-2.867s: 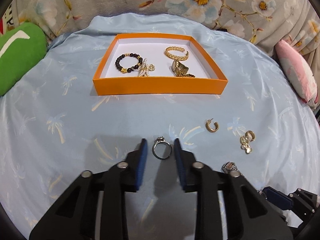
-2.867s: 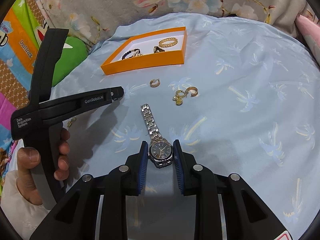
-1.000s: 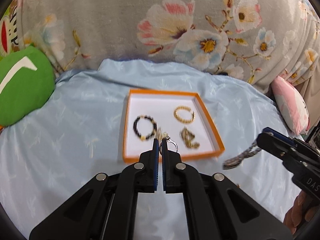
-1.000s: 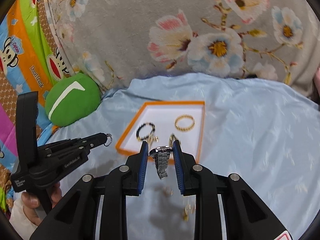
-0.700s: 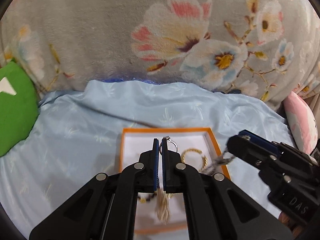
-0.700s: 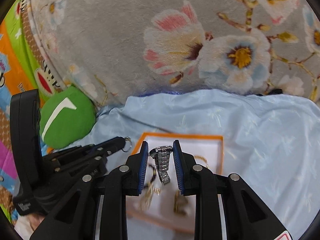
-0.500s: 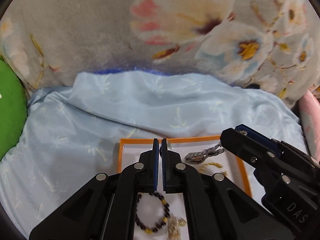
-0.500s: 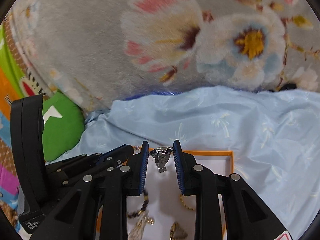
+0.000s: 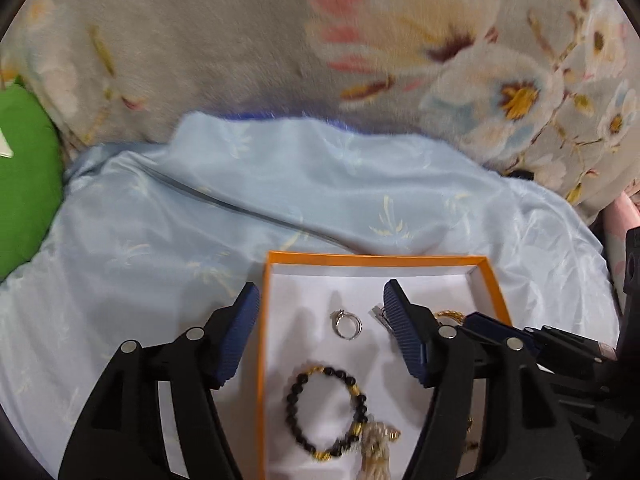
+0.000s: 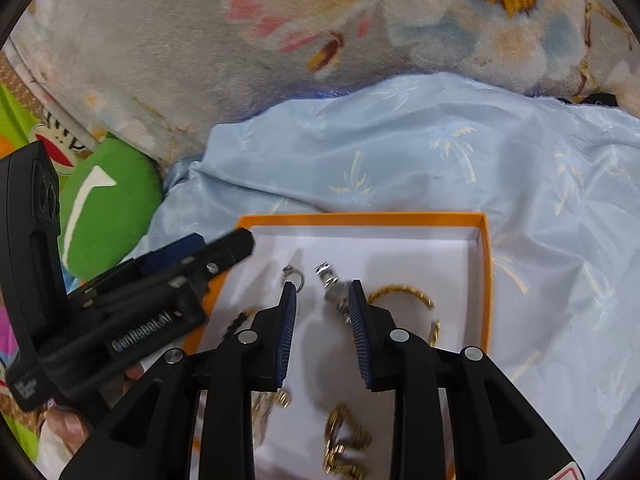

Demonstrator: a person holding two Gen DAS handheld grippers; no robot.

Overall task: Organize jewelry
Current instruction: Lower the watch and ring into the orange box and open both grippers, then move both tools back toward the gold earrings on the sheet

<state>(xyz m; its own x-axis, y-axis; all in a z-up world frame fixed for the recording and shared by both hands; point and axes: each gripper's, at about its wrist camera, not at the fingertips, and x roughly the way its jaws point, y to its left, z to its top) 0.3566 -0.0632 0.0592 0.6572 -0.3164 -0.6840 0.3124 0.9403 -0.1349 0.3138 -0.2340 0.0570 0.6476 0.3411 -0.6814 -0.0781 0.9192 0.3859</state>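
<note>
An orange box (image 9: 494, 280) with a white floor lies on the light blue cloth; it also shows in the right wrist view (image 10: 485, 264). My left gripper (image 9: 320, 308) is wide open above it. The silver ring (image 9: 347, 323) lies free on the box floor between its fingers; the ring also shows in the right wrist view (image 10: 293, 274). My right gripper (image 10: 322, 300) is open, and the silver watch (image 10: 334, 290) lies loose in the box by its right finger. A black bead bracelet (image 9: 326, 410), a gold bangle (image 10: 404, 296) and gold pieces (image 10: 344, 440) also lie in the box.
A floral grey blanket (image 9: 280, 60) rises behind the blue cloth (image 9: 160, 240). A green cushion (image 10: 108, 204) lies at the left. The left gripper's body (image 10: 120, 312) crosses the box's left edge in the right wrist view.
Both grippers carried their pieces over the box and have opened. The ring and the watch have dropped onto the box floor.
</note>
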